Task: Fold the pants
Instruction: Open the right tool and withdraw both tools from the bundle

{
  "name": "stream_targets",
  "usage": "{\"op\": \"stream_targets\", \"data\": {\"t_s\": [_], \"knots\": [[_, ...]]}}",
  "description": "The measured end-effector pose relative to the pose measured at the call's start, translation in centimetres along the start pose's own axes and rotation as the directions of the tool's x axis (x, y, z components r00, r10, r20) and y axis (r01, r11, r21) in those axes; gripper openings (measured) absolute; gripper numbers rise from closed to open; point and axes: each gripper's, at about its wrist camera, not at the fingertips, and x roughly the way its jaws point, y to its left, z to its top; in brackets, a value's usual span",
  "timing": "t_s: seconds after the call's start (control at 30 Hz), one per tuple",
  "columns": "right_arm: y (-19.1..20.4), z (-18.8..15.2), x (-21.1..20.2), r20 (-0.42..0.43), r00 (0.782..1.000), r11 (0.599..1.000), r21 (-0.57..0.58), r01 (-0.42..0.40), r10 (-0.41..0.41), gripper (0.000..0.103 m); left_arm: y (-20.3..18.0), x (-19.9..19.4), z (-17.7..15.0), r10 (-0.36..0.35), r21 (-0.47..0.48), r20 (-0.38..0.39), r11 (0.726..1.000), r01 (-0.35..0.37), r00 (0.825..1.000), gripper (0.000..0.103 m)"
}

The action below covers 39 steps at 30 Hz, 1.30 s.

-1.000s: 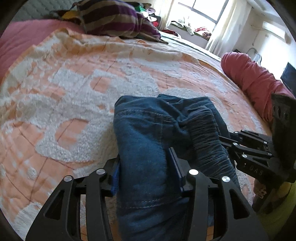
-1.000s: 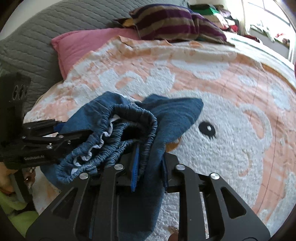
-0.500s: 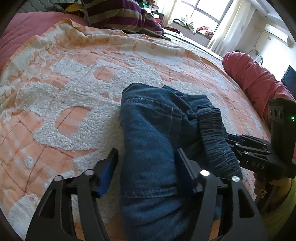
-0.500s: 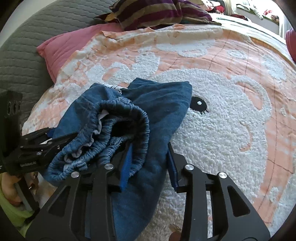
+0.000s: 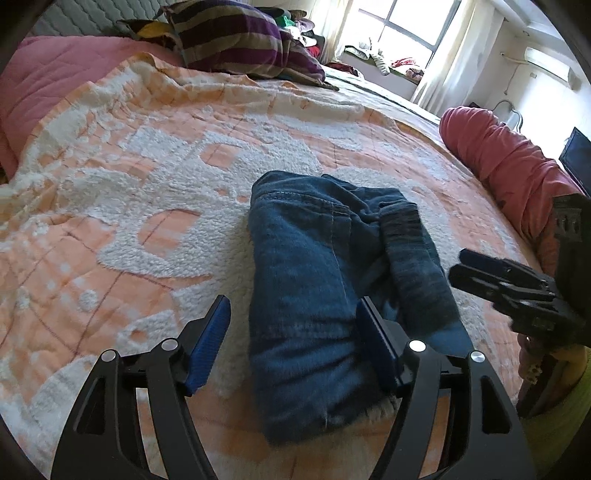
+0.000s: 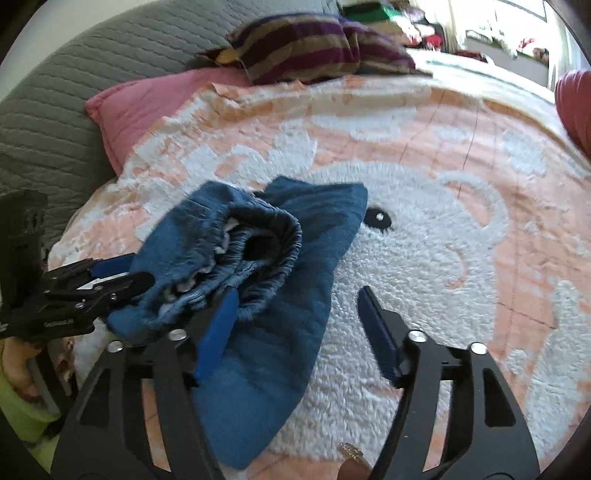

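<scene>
The folded blue denim pants (image 5: 325,280) lie in a thick bundle on the orange and white fleece blanket (image 5: 147,184); the right wrist view shows them (image 6: 258,295) with the elastic waistband on top. My left gripper (image 5: 291,332) is open, its blue pads standing either side of the bundle's near end. My right gripper (image 6: 295,317) is open and empty, its left pad beside the waistband and its right pad over bare blanket. Each gripper shows in the other's view, the right one (image 5: 498,280) beside the bundle, the left one (image 6: 92,288) at its far edge.
A striped pillow (image 5: 240,40) and a pink pillow (image 6: 155,107) lie at the head of the bed against a grey quilted headboard (image 6: 55,110). A red bolster (image 5: 509,162) lies along the bed's far side. A window (image 5: 417,22) is behind.
Both grippers have opened and let go of the pants. The bundle now rests on the blanket, and both grippers have drawn back a little.
</scene>
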Motion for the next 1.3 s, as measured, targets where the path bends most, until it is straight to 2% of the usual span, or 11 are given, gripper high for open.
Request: {"op": "stream_targets", "data": {"t_s": [0.03,0.17,0.23,0.4,0.63,0.83,0.93,1.07,1.13,1.3], "knots": [[0.3,-0.1,-0.7,0.019,1.0,1.0,-0.006,-0.006,0.006,0.08,0.0,-0.6,-0.2,0.008,-0.001,0.007,1.0,-0.008,1.0,0.091],[1.8,-0.7,-3.4,0.081,0.997,0.998,-0.062,0.005,0.0,0.089,-0.2,-2.7,-0.9,0.008,0.005,0.031,1.0,-0.008,0.999,0.093],[2.4,-0.8,-4.4,0.103,0.995,0.997,-0.081,0.013,-0.005,0.093,-0.4,-3.8,-1.3,0.014,0.004,0.043,1.0,-0.014,0.999,0.098],[4.0,-1.3,-6.6,0.157,0.987,0.992,-0.126,0.033,-0.013,0.094,-0.8,-6.3,-2.3,0.05,0.007,0.064,0.999,-0.051,0.997,0.098],[5.2,-2.4,-8.9,0.178,0.984,0.99,-0.138,0.037,-0.012,0.094,-1.8,-9.7,-4.3,0.084,0.057,0.101,0.994,-0.09,0.991,0.098],[6.1,-3.8,-10.5,0.184,0.983,0.991,-0.128,0.044,-0.02,0.094,-2.0,-11.8,-6.2,0.08,0.051,0.125,0.995,-0.087,0.989,0.098],[6.3,-4.7,-11.4,0.21,0.976,0.99,-0.115,0.08,-0.055,0.094,-2.1,-12.2,-7.1,0.076,0.05,0.116,0.995,-0.082,0.99,0.098],[6.4,-6.2,-11.4,0.177,0.982,0.991,-0.101,0.086,-0.067,0.094,-2.4,-12.0,-8.4,0.104,0.071,0.096,0.991,-0.111,0.99,0.099],[6.3,-7.1,-11.3,0.171,0.98,0.988,-0.097,0.116,-0.099,0.094,-2.3,-11.8,-8.8,0.109,0.065,0.083,0.991,-0.114,0.991,0.099],[6.2,-8.5,-9.9,0.117,0.986,0.989,-0.071,0.126,-0.118,0.094,-2.0,-11.4,-9.0,0.114,0.045,0.065,0.992,-0.117,0.991,0.099]]}}
